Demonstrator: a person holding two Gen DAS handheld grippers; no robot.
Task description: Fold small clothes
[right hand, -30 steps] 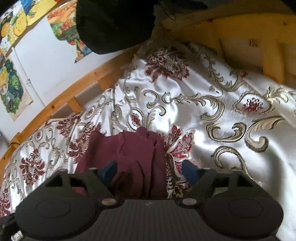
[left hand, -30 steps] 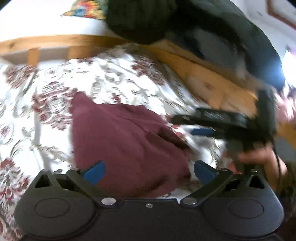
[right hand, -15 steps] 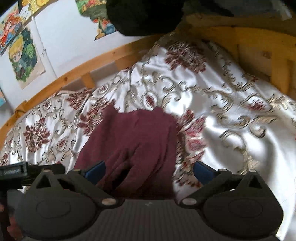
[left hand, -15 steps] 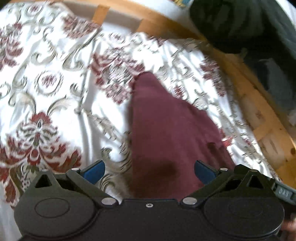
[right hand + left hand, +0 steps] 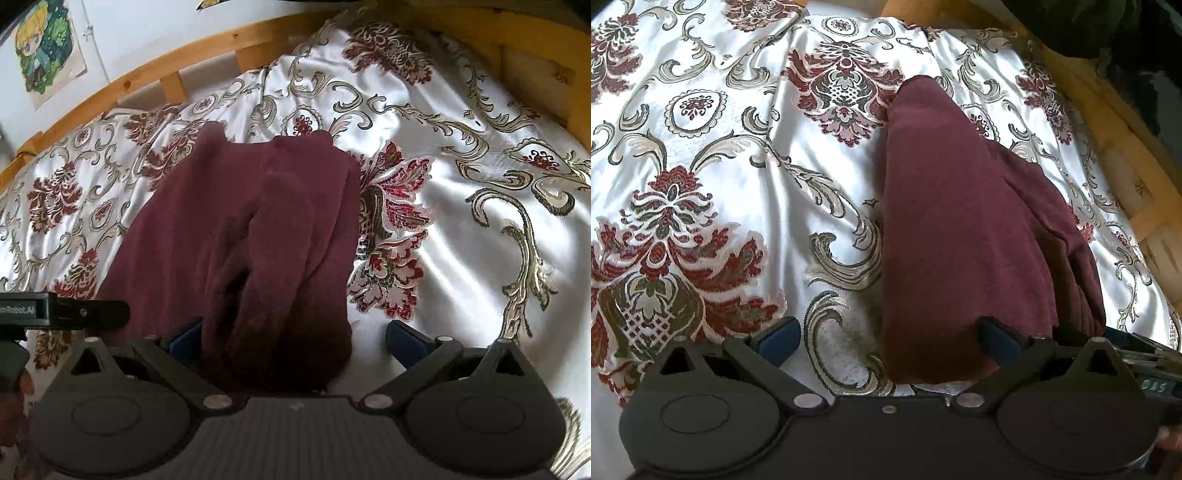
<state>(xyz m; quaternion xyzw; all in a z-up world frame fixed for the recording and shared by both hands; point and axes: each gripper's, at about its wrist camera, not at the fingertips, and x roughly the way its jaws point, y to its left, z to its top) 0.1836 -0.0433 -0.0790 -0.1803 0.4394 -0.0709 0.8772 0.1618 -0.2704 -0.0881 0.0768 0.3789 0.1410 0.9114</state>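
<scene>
Maroon garment (image 5: 967, 229) lies bunched on the satin bedspread (image 5: 746, 192), now filling more of both views than a second ago: both claws have dropped toward its near edge. Left gripper (image 5: 888, 338) and right gripper (image 5: 293, 338) gape wide, gripping nothing. Likely pre-grasp. Near hem is hidden behind the gripper bodies; layering unclear.

Maroon fleece garment (image 5: 964, 229) lies rumpled, partly folded, on patterned bedspread (image 5: 738, 155).
</scene>
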